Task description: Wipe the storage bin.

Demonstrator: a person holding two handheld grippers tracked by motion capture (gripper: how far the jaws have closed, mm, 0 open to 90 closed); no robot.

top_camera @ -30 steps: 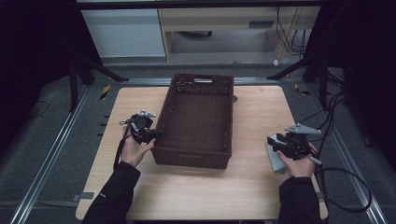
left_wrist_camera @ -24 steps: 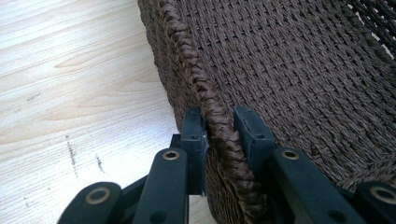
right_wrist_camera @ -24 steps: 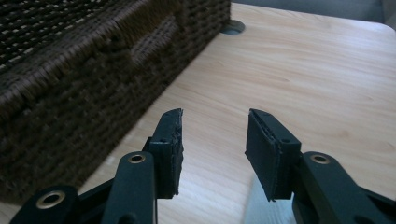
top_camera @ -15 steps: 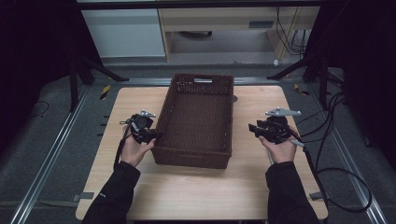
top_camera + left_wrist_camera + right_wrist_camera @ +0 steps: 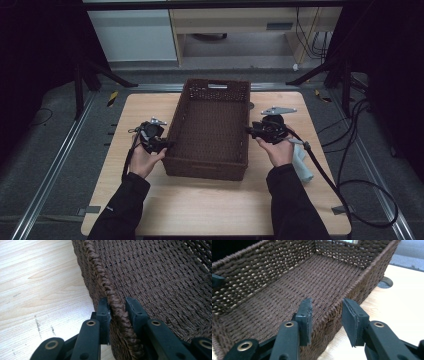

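A dark brown woven basket (image 5: 210, 130) stands in the middle of the wooden table (image 5: 210, 200), and I see nothing inside it. My left gripper (image 5: 167, 145) is shut on the basket's left rim, and the left gripper view shows the braided rim (image 5: 100, 272) pinched between the pads of that gripper (image 5: 117, 305). My right gripper (image 5: 248, 130) is at the basket's right rim. In the right gripper view, that gripper (image 5: 327, 306) has its jaws astride the rim (image 5: 362, 277), one inside the wall and one outside. They have just been closing, with gaps still showing at the pads.
A pale grey-blue object (image 5: 302, 167) lies on the table near my right wrist. A round hole (image 5: 385, 282) in the tabletop sits just beyond the basket's right side. Cables (image 5: 370, 190) loop on the floor at the right. Cabinets stand behind the table.
My right hand has moved left from the pale object at the table's right side to the basket's right rim. The left gripper has stayed on the left rim.
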